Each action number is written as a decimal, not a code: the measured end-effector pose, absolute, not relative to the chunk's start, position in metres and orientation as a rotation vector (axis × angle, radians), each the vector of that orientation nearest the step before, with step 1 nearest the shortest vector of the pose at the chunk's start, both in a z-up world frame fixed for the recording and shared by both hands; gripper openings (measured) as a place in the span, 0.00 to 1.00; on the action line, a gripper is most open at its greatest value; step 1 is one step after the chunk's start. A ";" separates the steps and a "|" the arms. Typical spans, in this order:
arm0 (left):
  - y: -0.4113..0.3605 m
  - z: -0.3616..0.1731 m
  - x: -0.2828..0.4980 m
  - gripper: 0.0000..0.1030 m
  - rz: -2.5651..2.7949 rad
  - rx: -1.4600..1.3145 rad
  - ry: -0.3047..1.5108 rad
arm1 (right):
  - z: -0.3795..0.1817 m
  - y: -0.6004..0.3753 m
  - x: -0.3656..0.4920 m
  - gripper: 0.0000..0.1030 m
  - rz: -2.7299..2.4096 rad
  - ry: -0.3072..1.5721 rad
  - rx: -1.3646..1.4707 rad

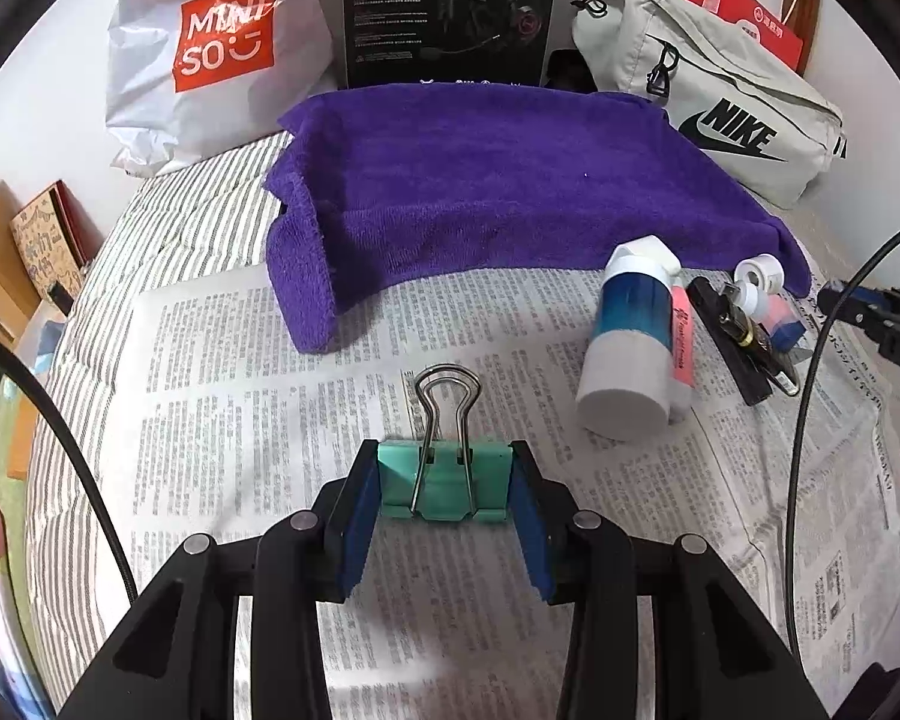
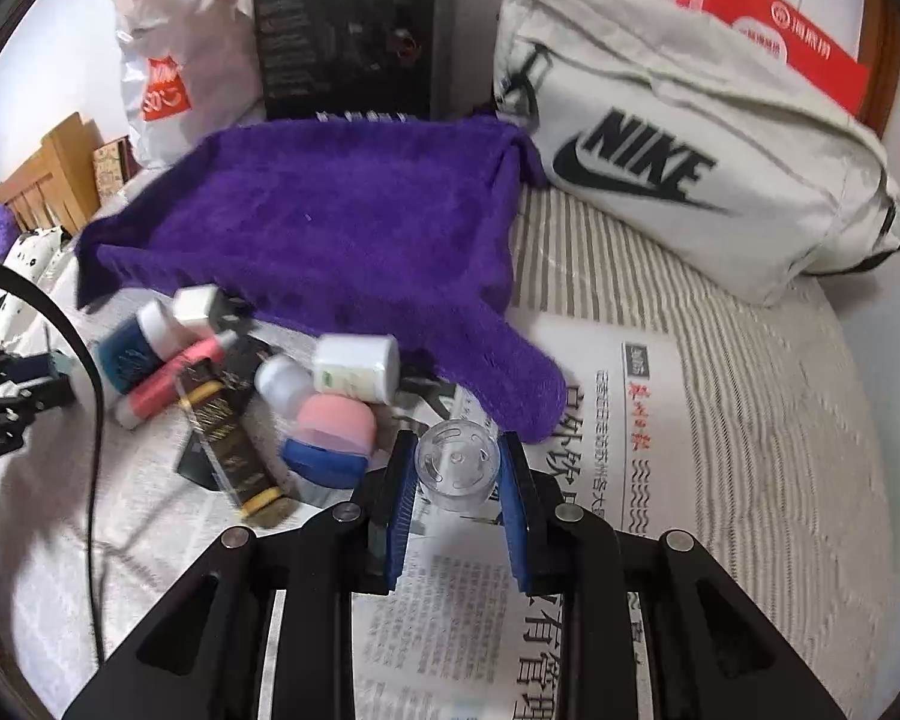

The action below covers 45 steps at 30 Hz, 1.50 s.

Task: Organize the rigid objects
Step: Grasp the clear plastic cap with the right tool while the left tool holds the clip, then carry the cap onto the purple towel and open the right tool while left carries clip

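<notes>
The left gripper [image 1: 444, 489] is clamped on a green binder clip [image 1: 444, 483], its wire handles sticking up and away, low over the newspaper [image 1: 270, 360] spread on the striped bed. The right gripper [image 2: 457, 474] pinches a small clear plastic cap [image 2: 457, 465] between its blue pads, just right of a cluttered heap: a blue-and-white bottle [image 1: 630, 336], a pink tube [image 2: 168, 381], a black-and-gold stick [image 2: 228, 450], a white jar [image 2: 357, 369]. A purple towel [image 1: 480, 192] lies beyond, a white Nike bag [image 2: 690, 180] far right.
</notes>
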<state>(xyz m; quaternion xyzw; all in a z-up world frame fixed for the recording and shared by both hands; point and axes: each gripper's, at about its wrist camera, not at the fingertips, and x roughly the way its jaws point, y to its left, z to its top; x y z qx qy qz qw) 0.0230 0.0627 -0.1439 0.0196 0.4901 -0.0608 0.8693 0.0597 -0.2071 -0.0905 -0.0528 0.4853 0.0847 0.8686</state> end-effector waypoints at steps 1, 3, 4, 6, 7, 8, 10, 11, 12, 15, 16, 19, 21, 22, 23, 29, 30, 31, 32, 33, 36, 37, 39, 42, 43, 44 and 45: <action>0.063 -0.143 0.022 0.38 -0.133 0.031 1.028 | -0.087 -0.207 0.059 0.26 0.185 1.012 -0.108; 0.065 -0.142 0.019 0.38 -0.136 0.018 1.031 | -0.078 -0.204 0.058 0.26 0.201 1.003 -0.109; 0.065 -0.140 0.018 0.38 -0.133 0.017 1.032 | -0.074 -0.202 0.057 0.26 0.207 0.997 -0.110; 0.065 -0.137 0.016 0.38 -0.128 0.018 1.031 | -0.068 -0.199 0.057 0.26 0.222 0.989 -0.108; 0.066 -0.135 0.015 0.38 -0.127 0.015 1.030 | -0.064 -0.197 0.056 0.26 0.226 0.984 -0.108; 0.066 -0.132 0.014 0.38 -0.129 0.011 1.028 | -0.062 -0.196 0.057 0.26 0.231 0.981 -0.105; 0.067 -0.126 0.013 0.38 -0.127 0.003 1.018 | -0.058 -0.193 0.057 0.26 0.246 0.983 -0.102; 0.067 -0.122 0.012 0.38 -0.125 0.003 1.011 | -0.057 -0.192 0.057 0.26 0.251 0.984 -0.100; 0.068 -0.120 0.012 0.38 -0.125 0.002 1.008 | -0.055 -0.191 0.058 0.26 0.260 0.984 -0.098; 0.071 -0.110 0.013 0.38 -0.124 -0.011 0.997 | -0.050 -0.189 0.061 0.26 0.263 0.984 -0.101; 0.071 -0.107 0.014 0.38 -0.127 -0.012 0.992 | -0.048 -0.189 0.063 0.26 0.263 0.983 -0.094; 0.074 -0.096 0.022 0.38 -0.127 -0.007 0.978 | -0.044 -0.190 0.069 0.26 0.265 0.987 -0.072; 0.076 -0.091 0.029 0.38 -0.130 -0.009 0.974 | -0.041 -0.190 0.076 0.26 0.267 0.991 -0.065; 0.077 -0.087 0.033 0.38 -0.130 -0.008 0.967 | -0.040 -0.189 0.081 0.26 0.264 0.994 -0.060; 0.078 -0.084 0.037 0.38 -0.135 -0.006 0.963 | -0.038 -0.189 0.084 0.26 0.262 0.991 -0.054; 0.085 -0.069 0.066 0.38 -0.141 -0.017 0.933 | -0.032 -0.184 0.113 0.26 0.276 0.980 -0.030; 0.086 -0.067 0.071 0.38 -0.144 -0.019 0.930 | -0.031 -0.182 0.119 0.26 0.273 0.976 -0.035; 0.087 -0.065 0.078 0.38 -0.146 -0.022 0.926 | -0.030 -0.181 0.123 0.26 0.273 0.972 -0.037; 0.088 -0.065 0.084 0.38 -0.147 -0.023 0.925 | -0.030 -0.179 0.128 0.26 0.274 0.972 -0.040; 0.088 -0.064 0.091 0.38 -0.146 -0.020 0.924 | -0.030 -0.178 0.134 0.26 0.275 0.971 -0.043; 0.091 -0.066 0.112 0.38 -0.147 -0.027 0.930 | -0.034 -0.174 0.151 0.26 0.279 0.969 -0.056; 0.092 -0.068 0.120 0.38 -0.147 -0.033 0.932 | -0.037 -0.172 0.158 0.26 0.277 0.973 -0.062; 0.094 -0.071 0.133 0.38 -0.151 -0.044 0.935 | -0.046 -0.173 0.173 0.26 0.271 0.977 -0.067; 0.095 -0.078 0.152 0.38 -0.157 -0.060 0.945 | -0.059 -0.176 0.195 0.26 0.262 0.994 -0.062; 0.095 -0.081 0.159 0.38 -0.160 -0.064 0.947 | -0.064 -0.177 0.203 0.26 0.260 0.997 -0.060; 0.096 -0.083 0.164 0.38 -0.161 -0.067 0.950 | -0.069 -0.178 0.210 0.26 0.255 1.003 -0.060; 0.096 -0.085 0.169 0.38 -0.162 -0.068 0.954 | -0.075 -0.178 0.219 0.26 0.247 1.012 -0.060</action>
